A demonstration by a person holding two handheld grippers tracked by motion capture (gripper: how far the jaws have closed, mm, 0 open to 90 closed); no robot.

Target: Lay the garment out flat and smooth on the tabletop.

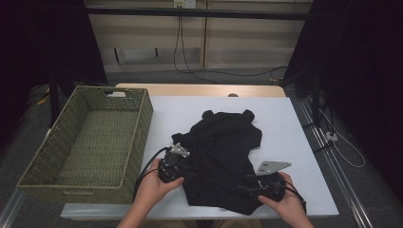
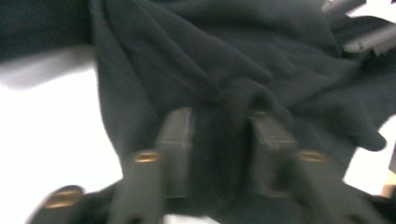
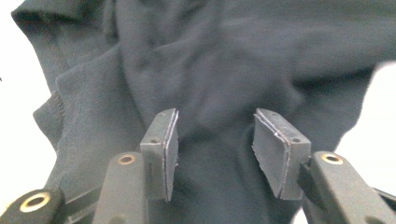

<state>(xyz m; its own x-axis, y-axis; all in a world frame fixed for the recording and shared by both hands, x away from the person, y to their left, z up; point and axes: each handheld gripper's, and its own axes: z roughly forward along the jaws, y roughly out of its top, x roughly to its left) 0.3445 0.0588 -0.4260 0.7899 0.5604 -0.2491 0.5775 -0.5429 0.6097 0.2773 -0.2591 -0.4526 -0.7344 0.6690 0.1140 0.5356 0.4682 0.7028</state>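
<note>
Dark cloth, a black garment (image 1: 221, 156), lay crumpled on the white surface (image 1: 285, 128) in the high view, a little right of centre and reaching to the near edge. A woven basket (image 1: 138, 137) sat to its left, just beside it. Your left tongs (image 1: 183, 171) were at the garment's left edge and your right tongs (image 1: 259, 183) at its near right corner, each held in a hand (image 1: 152, 187) that came in from the near side.

From the left gripper view, which was blurred, you had the left tongs (image 2: 219, 135) partly open over the garment (image 2: 224, 60). A raised fold of cloth stood in the gap between the pads (image 2: 175, 140), and I cannot tell whether they touched it. White surface (image 2: 51, 140) showed at the left.

From the right gripper view, your right tongs (image 3: 217, 144) were partly open as well. The pads (image 3: 166, 149) stood clear on either side of a soft bulge of the garment (image 3: 210, 65), with cloth lying loose between them and nothing pinched. A ribbed hem (image 3: 51, 109) of the garment ran at the left, and beyond it lay the bright surface (image 3: 18, 154).
</note>
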